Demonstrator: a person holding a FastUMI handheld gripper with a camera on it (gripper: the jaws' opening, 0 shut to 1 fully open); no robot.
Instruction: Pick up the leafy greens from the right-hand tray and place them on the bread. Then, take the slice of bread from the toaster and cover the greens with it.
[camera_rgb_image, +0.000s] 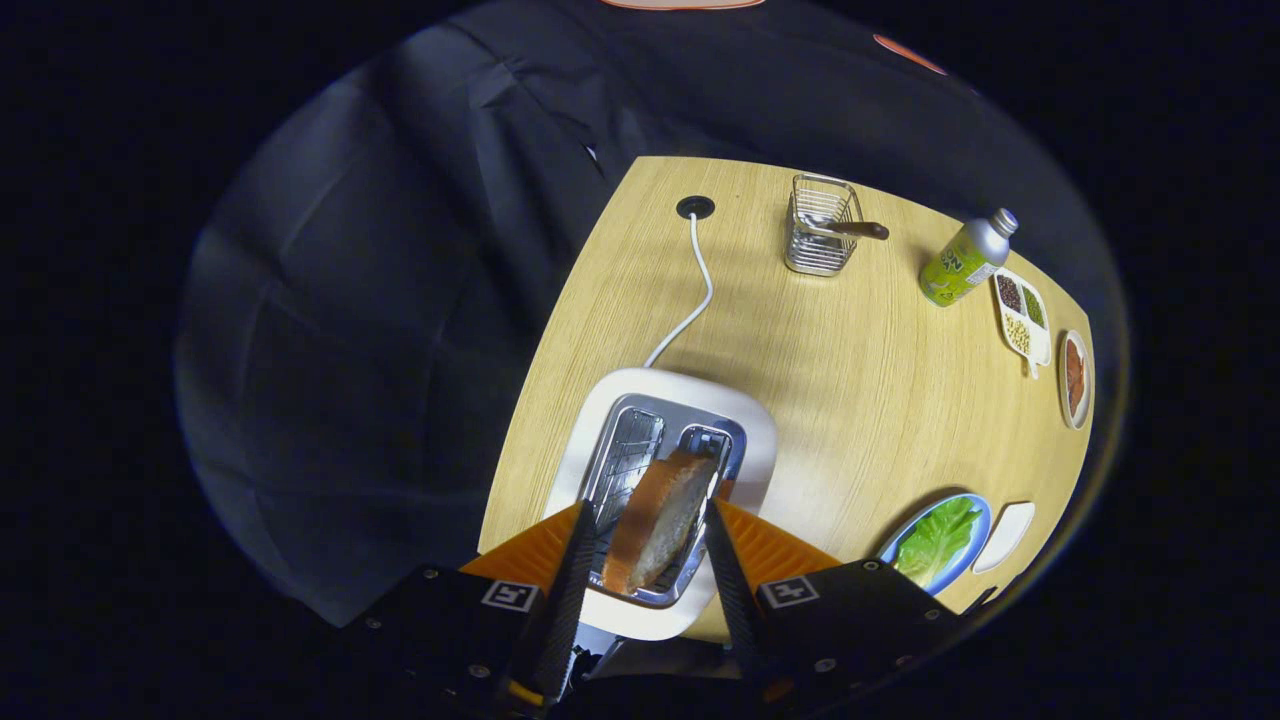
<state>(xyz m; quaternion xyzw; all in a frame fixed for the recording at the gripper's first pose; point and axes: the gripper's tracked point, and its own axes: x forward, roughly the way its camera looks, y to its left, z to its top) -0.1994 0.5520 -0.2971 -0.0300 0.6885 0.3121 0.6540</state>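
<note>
A white toaster (745, 425) stands on the wooden table (850, 380), right under my gripper (645, 505). A toasted slice of bread (660, 520) sticks up out of one of its slots and sits between my two fingers. The right finger is at the slice's edge, while a gap shows between the left finger and the slice, so the gripper is open around it. Off to the right, leafy greens (938, 540) lie on a blue-rimmed plate (982, 515). What is under the greens is hidden.
A small white tray (1005, 535) lies beside the plate. Farther back are a wire basket (820, 240) holding a utensil, a green bottle (962, 262), a divided dish of beans (1022, 318) and a small dish (1074, 378). The toaster's white cord (695, 300) runs to a hole in the table.
</note>
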